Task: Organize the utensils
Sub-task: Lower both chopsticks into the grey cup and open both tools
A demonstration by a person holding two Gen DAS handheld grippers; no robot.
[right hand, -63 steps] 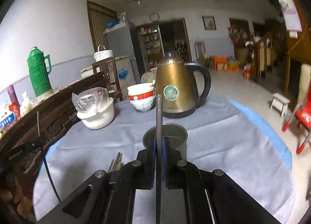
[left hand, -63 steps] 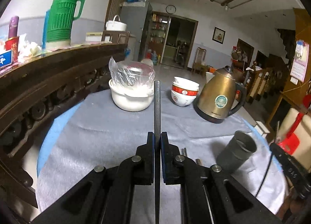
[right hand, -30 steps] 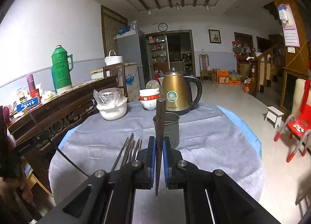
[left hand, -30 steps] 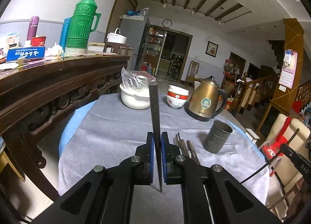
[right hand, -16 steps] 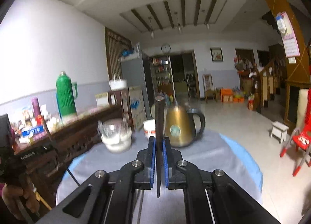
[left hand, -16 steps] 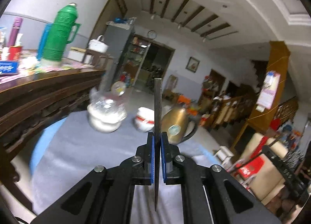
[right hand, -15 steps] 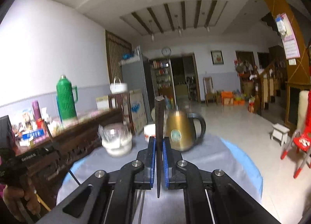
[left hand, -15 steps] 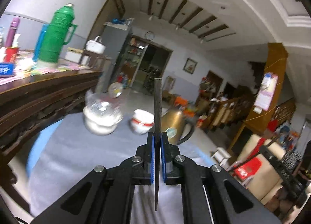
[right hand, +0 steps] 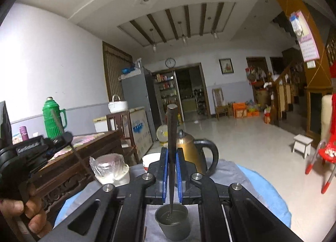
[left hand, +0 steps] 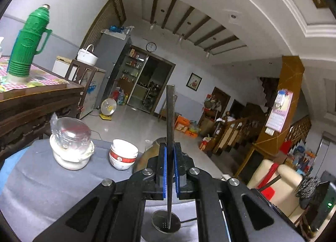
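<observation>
Both chopsticks (left hand: pixel 170 147) now upright, tips over cup (right hand: pixel 173 224)

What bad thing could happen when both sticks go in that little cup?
Both the left gripper and the right gripper hold a chopstick upright over the same small cup. The sticks or grippers might bump. A push might tip the cup, which stands free on the grey cloth.

Both wrist views close above grey cup (left hand: pixel 166 224) (right hand: pixel 173 224), low centre; facing doorway; shared: kettle (right hand: pixel 189 149), clock (left hand: pixel 151 46).
</observation>
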